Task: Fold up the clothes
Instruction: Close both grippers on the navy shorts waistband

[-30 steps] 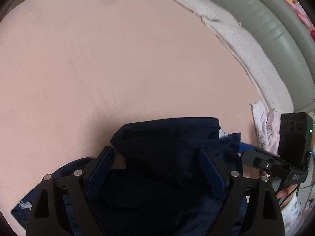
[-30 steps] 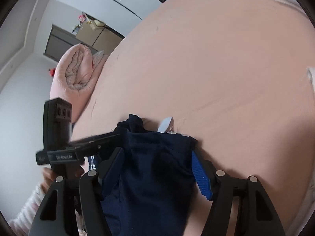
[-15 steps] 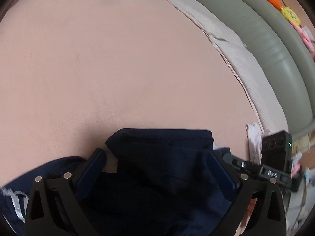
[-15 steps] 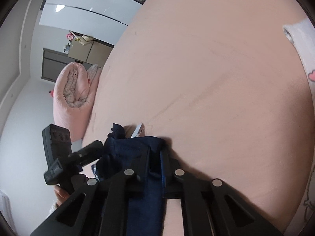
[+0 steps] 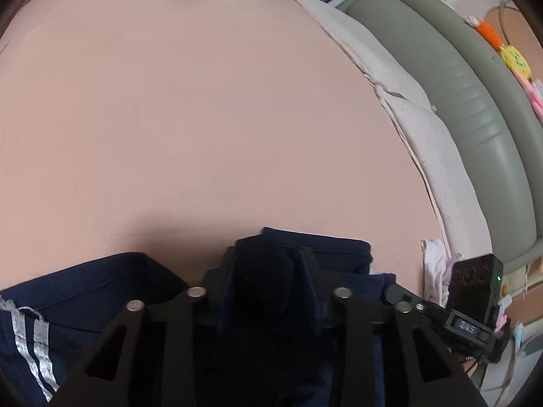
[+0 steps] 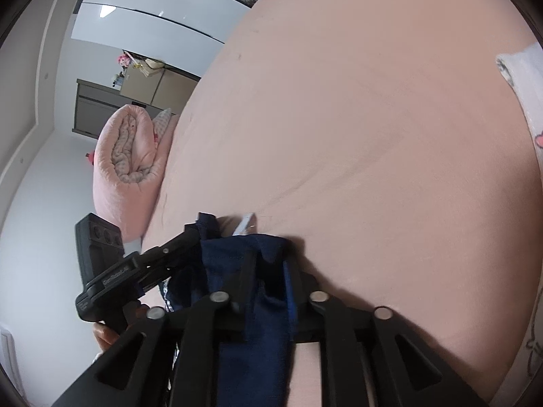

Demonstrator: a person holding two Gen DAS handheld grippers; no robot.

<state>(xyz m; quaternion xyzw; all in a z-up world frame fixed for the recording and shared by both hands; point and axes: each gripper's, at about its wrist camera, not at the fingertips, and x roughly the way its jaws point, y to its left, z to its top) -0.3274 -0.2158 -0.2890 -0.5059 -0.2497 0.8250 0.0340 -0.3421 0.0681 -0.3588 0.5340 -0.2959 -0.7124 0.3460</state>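
Both claws, spread apart a second ago, now pinch folds of the navy garment (image 5: 325, 254): left claw (image 5: 268, 271), right claw (image 6: 268, 271). Garment lies bunched on the pink bed sheet (image 5: 203, 118).

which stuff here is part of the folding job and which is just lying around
In the job:
dark navy garment with silver stripes
left gripper
right gripper

Lying about:
rolled pink quilt
white printed cloth
grey padded headboard
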